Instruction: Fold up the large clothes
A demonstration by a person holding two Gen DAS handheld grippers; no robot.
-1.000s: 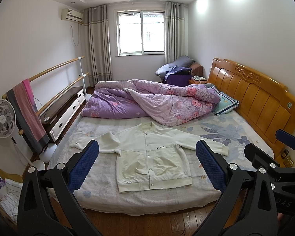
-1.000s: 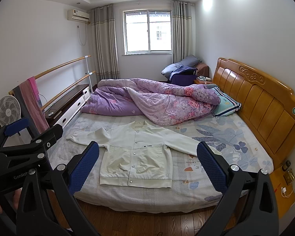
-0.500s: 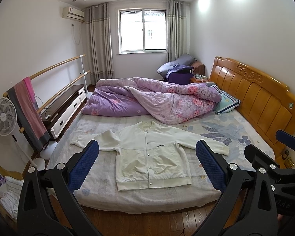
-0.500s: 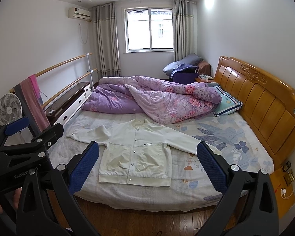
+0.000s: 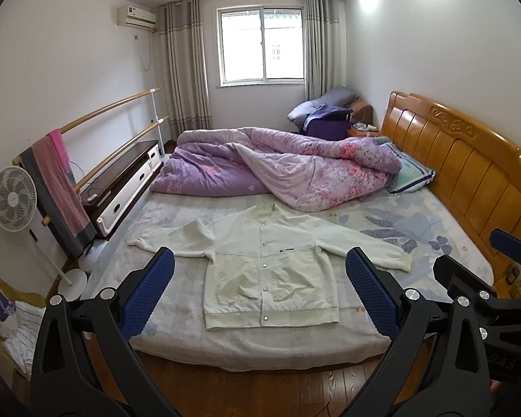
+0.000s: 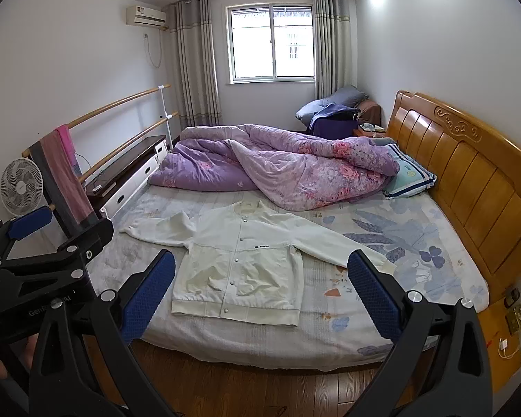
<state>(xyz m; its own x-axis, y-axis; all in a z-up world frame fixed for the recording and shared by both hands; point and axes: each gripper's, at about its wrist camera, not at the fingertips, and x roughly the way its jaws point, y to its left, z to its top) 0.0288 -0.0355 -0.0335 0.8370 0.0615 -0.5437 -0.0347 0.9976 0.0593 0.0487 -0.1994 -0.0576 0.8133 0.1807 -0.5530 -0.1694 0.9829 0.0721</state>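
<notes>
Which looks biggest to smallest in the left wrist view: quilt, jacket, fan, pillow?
1. quilt
2. jacket, though it lies nearer the camera, so its edge over the rest is partly nearness
3. fan and pillow look about alike; pillow is partly hidden under the quilt, so unranked

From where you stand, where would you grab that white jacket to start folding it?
Probably the cuffs: the white jacket lies flat, front up, sleeves spread. The right claw could pinch the headboard-side cuff from above, the left claw the other.
</notes>
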